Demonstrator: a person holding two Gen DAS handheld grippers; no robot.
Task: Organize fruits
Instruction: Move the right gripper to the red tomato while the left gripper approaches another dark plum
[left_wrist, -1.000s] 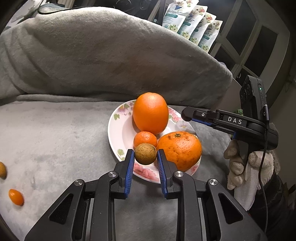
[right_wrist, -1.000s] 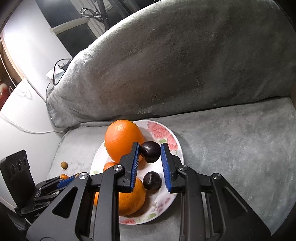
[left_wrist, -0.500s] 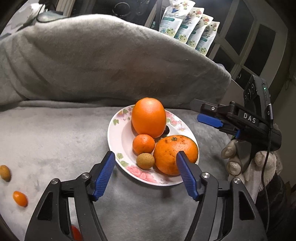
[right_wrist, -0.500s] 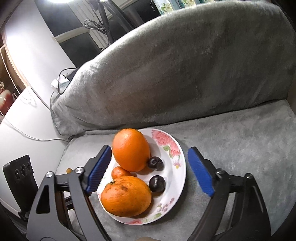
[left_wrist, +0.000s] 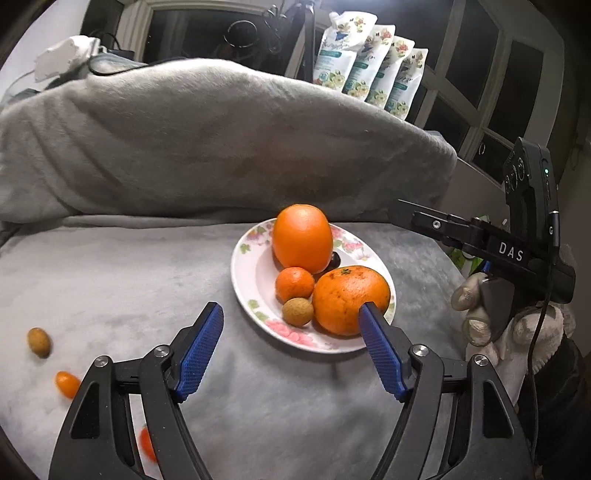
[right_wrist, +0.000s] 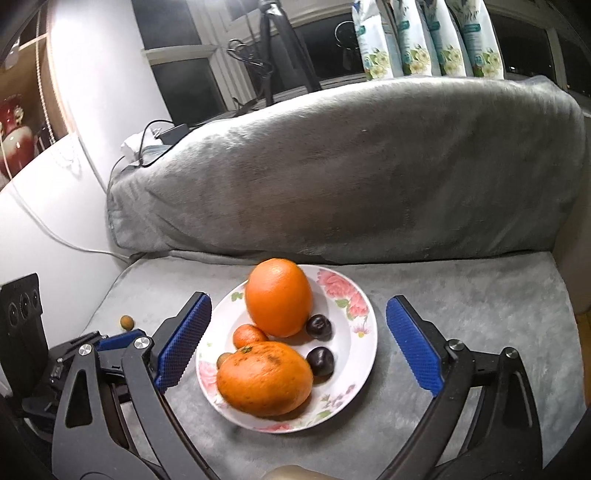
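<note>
One second ago the left claw was closed around the small brown round fruit; now its jaws are wide apart, and the fruit lies on the white flowered plate. The right claw held a dark round plum and is now also wide apart. Both claws have moved back from the plate.

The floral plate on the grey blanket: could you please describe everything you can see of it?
The round white plate with pink flowers and green leaves printed on its rim looks like glazed ceramic, shallow and whole. It lies flat on the grey plush blanket in front of the covered backrest. It carries a tall smooth orange, a squat rough-skinned orange, a small mandarin, a tan longan-like fruit and two dark plum-like fruits. Neither gripper touches it.
</note>
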